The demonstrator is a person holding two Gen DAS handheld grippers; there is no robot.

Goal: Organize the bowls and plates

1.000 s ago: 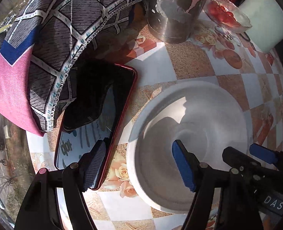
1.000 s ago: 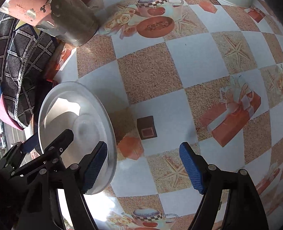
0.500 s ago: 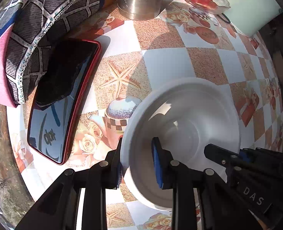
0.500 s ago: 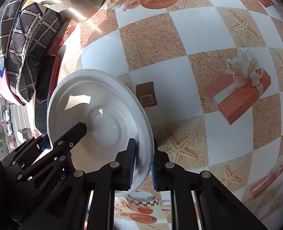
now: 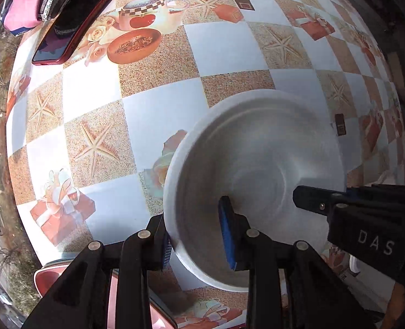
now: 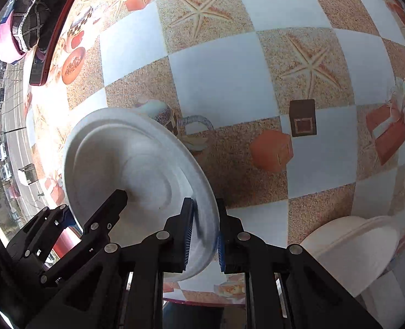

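A white plate (image 5: 260,175) is held above the patterned tablecloth, tilted. My left gripper (image 5: 197,241) is shut on the plate's near-left rim, one blue pad inside and one outside. My right gripper (image 6: 204,235) is shut on the opposite rim of the same plate (image 6: 136,161); its black fingers also show in the left wrist view (image 5: 339,205). A stack of white bowls (image 6: 356,249) stands at the lower right in the right wrist view.
A red-cased phone (image 5: 73,27) and a folded patterned cloth (image 5: 38,2) lie at the table's far left. The table edge runs along the left, with a street far below. A red object (image 5: 49,277) sits under the left gripper at the near edge.
Both grippers, shut on the plate since half a second ago, have lifted it and carried it towards the near edge, away from the phone, cloth and metal can.
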